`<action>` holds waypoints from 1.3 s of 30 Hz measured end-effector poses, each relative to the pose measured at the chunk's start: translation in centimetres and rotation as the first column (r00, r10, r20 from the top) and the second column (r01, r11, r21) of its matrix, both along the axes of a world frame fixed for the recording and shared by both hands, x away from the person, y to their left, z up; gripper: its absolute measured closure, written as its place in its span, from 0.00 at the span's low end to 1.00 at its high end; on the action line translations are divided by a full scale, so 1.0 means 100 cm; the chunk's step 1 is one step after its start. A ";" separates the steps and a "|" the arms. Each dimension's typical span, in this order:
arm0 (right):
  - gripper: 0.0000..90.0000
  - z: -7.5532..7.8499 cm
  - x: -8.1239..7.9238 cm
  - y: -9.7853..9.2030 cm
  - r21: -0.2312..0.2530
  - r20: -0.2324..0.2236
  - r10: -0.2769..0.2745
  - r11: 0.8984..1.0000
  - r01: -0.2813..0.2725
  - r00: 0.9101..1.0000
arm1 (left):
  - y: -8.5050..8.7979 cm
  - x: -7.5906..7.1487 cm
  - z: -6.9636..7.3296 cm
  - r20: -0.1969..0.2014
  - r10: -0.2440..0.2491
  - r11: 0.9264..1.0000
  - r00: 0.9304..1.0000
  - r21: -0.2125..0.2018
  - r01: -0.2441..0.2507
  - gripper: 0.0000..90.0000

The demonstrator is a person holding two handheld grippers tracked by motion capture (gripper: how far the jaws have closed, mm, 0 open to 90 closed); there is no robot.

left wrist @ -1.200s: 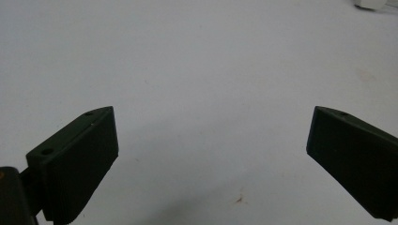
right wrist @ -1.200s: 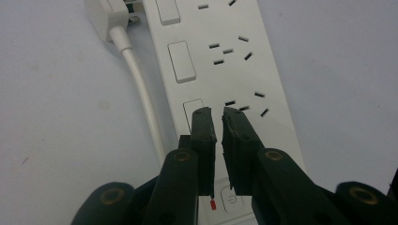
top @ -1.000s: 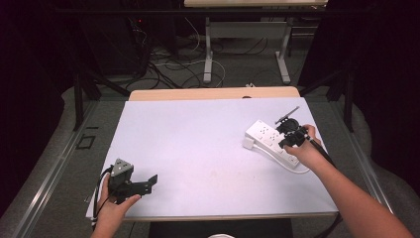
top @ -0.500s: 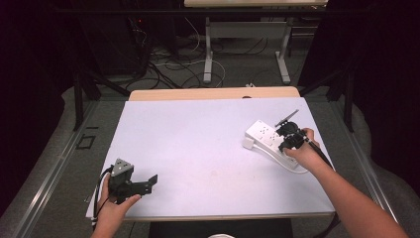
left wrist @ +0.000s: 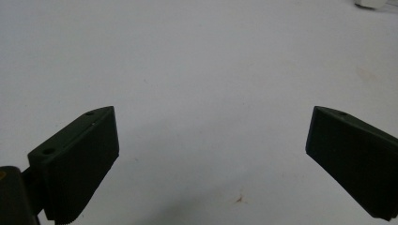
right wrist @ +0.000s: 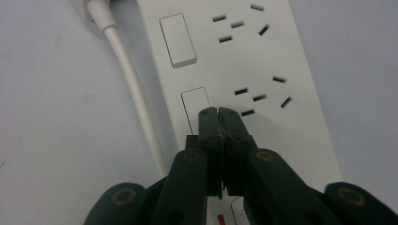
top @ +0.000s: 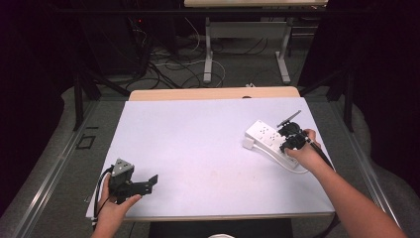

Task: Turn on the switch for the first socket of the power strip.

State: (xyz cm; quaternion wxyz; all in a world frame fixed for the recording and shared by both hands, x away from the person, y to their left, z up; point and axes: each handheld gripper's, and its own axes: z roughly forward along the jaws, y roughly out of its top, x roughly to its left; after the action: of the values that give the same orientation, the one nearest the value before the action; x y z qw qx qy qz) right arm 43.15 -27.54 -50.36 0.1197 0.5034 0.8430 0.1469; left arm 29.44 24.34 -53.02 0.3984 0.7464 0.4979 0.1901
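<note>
White tabletop (top: 198,144): right tongs (right wrist: 218,114) pressed together, tips poised at power strip (right wrist: 244,70) switch (right wrist: 196,108) to press; left tongs (top: 148,181) apart, idle.

- one white power strip (top: 271,140) at the right of the table (top: 198,148)
- two rocker switches (right wrist: 177,40) and two socket groups (right wrist: 239,23) seen on it in the right gripper view
- one white cable (right wrist: 131,89)
- two grippers: left gripper (top: 143,184) near left, right gripper (top: 288,135) far right

The right gripper (right wrist: 219,115) hides part of a switch (right wrist: 195,110); contact perhaps, unclear
</note>
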 end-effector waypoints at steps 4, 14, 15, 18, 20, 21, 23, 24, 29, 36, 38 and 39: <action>0.99 0.000 -0.001 0.001 -0.007 -0.006 -0.002 1.000 0.002 1.000 | 0.000 0.000 0.001 -0.008 -0.009 1.000 1.000 0.004 0.009 0.03; 0.99 0.000 0.000 0.001 -0.007 -0.007 -0.001 1.000 0.001 1.000 | 0.000 0.000 0.000 -0.002 -0.004 1.000 1.000 0.006 0.004 0.03; 0.99 0.000 0.000 0.001 -0.007 -0.007 0.000 1.000 0.000 1.000 | 0.000 0.000 0.000 -0.001 -0.005 1.000 1.000 0.008 0.005 0.03; 0.99 0.000 0.000 0.001 -0.008 -0.007 -0.001 1.000 0.001 1.000 | 0.000 0.000 0.000 -0.003 -0.002 1.000 1.000 0.008 0.002 0.03; 0.99 0.000 0.000 0.001 -0.008 -0.007 -0.002 1.000 0.002 1.000 | 0.000 0.000 0.000 -0.003 -0.003 1.000 1.000 0.008 0.003 0.03; 1.00 0.000 0.000 0.001 -0.008 -0.007 -0.001 1.000 0.001 1.000 | 0.000 0.000 0.000 -0.004 -0.003 1.000 1.000 0.007 0.003 0.03; 1.00 0.000 0.000 0.001 -0.008 -0.008 -0.001 1.000 0.001 1.000 | 0.000 0.000 0.000 -0.004 -0.002 1.000 1.000 0.007 0.002 0.03; 1.00 0.000 0.000 0.001 -0.008 -0.007 -0.001 1.000 0.000 1.000 | 0.000 0.000 0.000 -0.004 -0.002 1.000 1.000 0.007 0.002 0.03; 1.00 0.000 -0.001 0.001 -0.006 -0.009 -0.007 1.000 0.007 1.000 | -0.001 0.001 0.000 -0.004 -0.001 1.000 1.000 0.006 0.001 0.03; 1.00 -0.003 0.000 0.004 -0.012 0.003 0.015 1.000 -0.015 1.000 | -0.001 0.001 0.000 -0.003 -0.004 1.000 1.000 0.005 0.004 0.03; 1.00 -0.003 0.000 0.005 -0.015 0.011 0.019 1.000 -0.019 1.000 | -0.001 0.001 0.000 -0.003 -0.004 1.000 1.000 0.006 0.004 0.03; 1.00 -0.003 -0.001 0.004 -0.022 0.008 0.023 0.999 -0.023 1.000 | -0.001 0.001 0.000 -0.003 -0.005 1.000 1.000 0.006 0.005 0.03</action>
State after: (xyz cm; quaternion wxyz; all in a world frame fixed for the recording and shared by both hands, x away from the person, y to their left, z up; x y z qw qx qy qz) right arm 43.08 -27.13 -50.65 0.1268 0.4916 0.8499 0.1411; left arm 29.50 24.27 -53.06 0.3959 0.7491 0.4962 0.1895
